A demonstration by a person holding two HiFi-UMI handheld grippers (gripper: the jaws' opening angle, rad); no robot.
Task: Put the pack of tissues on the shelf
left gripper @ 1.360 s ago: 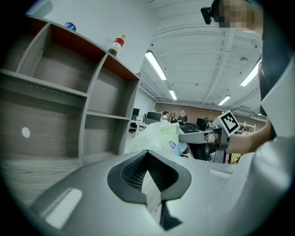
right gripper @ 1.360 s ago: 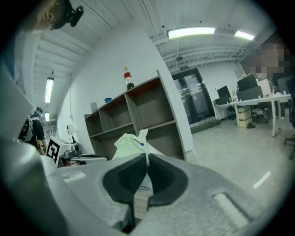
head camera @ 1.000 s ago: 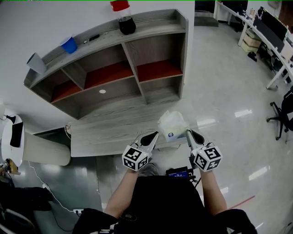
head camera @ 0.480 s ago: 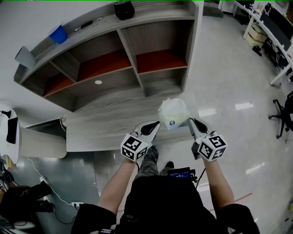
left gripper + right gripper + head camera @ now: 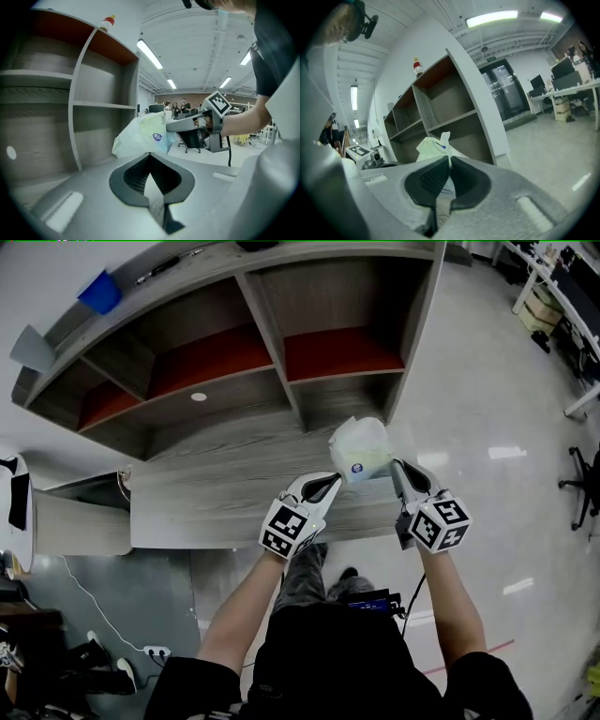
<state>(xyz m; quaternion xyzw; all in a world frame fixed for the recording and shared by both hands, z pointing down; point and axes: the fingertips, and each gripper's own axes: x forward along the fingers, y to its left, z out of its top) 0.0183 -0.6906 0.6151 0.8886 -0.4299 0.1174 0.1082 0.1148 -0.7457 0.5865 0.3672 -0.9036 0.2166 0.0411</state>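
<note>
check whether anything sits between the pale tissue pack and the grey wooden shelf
Nothing visible does. The pale green plastic pack of tissues, pinched in the right gripper, hangs just before the grey wooden shelf unit; the bay ahead of it shows nothing inside.

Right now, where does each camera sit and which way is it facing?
Head view: on the person's head, looking steeply down at the shelf, the pack of tissues, both arms, the left gripper and right gripper.
Left gripper view: rides that gripper, faces the shelf past its own jaws; right gripper and arm show.
Right gripper view: faces the shelf; its jaws pinch the pack of tissues.
All three share pack of tissues and shelf.
</note>
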